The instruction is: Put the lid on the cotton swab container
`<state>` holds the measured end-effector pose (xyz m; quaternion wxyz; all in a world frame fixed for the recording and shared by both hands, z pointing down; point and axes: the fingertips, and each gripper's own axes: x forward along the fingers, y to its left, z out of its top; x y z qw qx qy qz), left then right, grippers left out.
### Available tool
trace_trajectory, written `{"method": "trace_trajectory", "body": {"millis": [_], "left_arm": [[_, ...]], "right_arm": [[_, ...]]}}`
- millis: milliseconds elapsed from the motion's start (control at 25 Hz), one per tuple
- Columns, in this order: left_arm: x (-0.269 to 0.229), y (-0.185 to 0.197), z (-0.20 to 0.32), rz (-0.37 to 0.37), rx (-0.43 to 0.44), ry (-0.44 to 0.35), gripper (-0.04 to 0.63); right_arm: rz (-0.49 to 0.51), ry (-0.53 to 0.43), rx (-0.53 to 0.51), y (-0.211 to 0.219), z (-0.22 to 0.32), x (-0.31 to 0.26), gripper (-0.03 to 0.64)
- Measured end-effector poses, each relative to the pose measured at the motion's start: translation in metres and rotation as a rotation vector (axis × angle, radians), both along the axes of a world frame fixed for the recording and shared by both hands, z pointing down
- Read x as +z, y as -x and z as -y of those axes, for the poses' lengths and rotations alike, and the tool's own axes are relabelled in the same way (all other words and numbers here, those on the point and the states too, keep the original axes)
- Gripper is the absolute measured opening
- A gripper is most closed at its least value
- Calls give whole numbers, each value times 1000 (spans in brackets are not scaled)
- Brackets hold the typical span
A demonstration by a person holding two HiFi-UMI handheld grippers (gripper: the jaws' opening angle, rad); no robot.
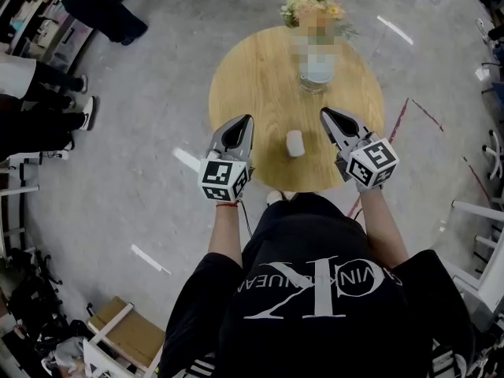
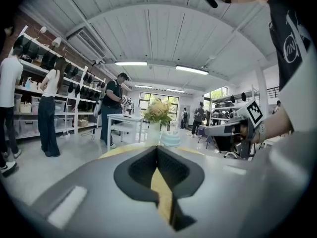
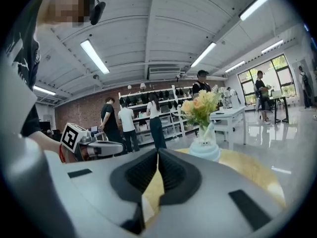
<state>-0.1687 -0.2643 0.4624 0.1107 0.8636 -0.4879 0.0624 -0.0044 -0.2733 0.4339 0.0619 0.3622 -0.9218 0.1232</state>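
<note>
A small white cotton swab container (image 1: pixel 294 142) stands on the round wooden table (image 1: pixel 244 77), near its front edge; I cannot make out a separate lid. My left gripper (image 1: pixel 249 119) hangs to the container's left, jaws shut and empty, tips pointing at the table's far side. My right gripper (image 1: pixel 324 112) is to the container's right, also shut and empty. The left gripper view has the left gripper's (image 2: pixel 157 148) jaws pressed together over the tabletop, and the right gripper view shows the right gripper (image 3: pixel 158 150) the same way. Neither gripper touches the container.
A pale blue vase (image 1: pixel 317 69) with yellow flowers (image 1: pixel 316 0) stands at the table's far side. People stand at the left (image 1: pixel 47 109). A wooden crate (image 1: pixel 130 333) sits on the floor lower left, and white frames (image 1: pixel 484 211) are at the right.
</note>
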Motion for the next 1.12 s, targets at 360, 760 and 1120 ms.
{"method": "trace_trajectory", "body": {"millis": [360,760,1120], "left_arm": [[-35,8,12,-16,-54,-73,11],[-70,25,23,-27,-104,-141,11],[-91,38,26,-42,-152,-182,12]], "right_arm": [[25,-87,0,-2,10,-39,17],[61,-167,4,1,18,-74,17],[58,-200,13,1,22,-90,17]]}}
